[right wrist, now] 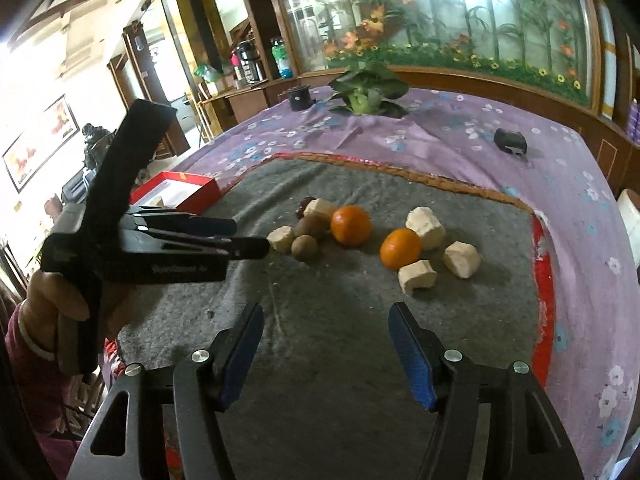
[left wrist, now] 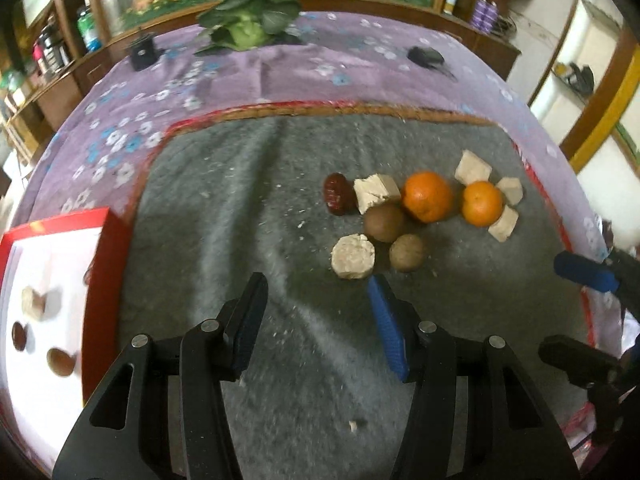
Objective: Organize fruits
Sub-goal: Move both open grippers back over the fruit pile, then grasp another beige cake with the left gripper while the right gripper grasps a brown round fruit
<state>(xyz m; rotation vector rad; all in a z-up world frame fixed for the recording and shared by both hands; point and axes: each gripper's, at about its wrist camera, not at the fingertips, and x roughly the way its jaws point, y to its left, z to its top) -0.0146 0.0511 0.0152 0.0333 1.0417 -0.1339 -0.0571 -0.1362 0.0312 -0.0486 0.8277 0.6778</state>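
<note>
On the grey felt mat [left wrist: 248,208] lies a cluster: two oranges [left wrist: 427,196] [left wrist: 482,203], two brown kiwis [left wrist: 385,222] [left wrist: 406,252], a dark red date [left wrist: 338,199] and several beige blocks [left wrist: 353,256]. My left gripper [left wrist: 318,284] is open and empty, just short of the round beige block. My right gripper [right wrist: 326,312] is open and empty, short of the right orange [right wrist: 400,249]. The left gripper shows in the right wrist view [right wrist: 248,236], its tips beside a beige block [right wrist: 281,239]. The red box [left wrist: 105,264] at left holds a beige piece and two dark fruits.
A purple floral cloth [left wrist: 280,68] covers the table. At its far end lie a leafy cabbage [left wrist: 248,24], a small black cup [left wrist: 142,50] and a black object [left wrist: 426,56]. Wooden cabinets and a flower mural stand behind.
</note>
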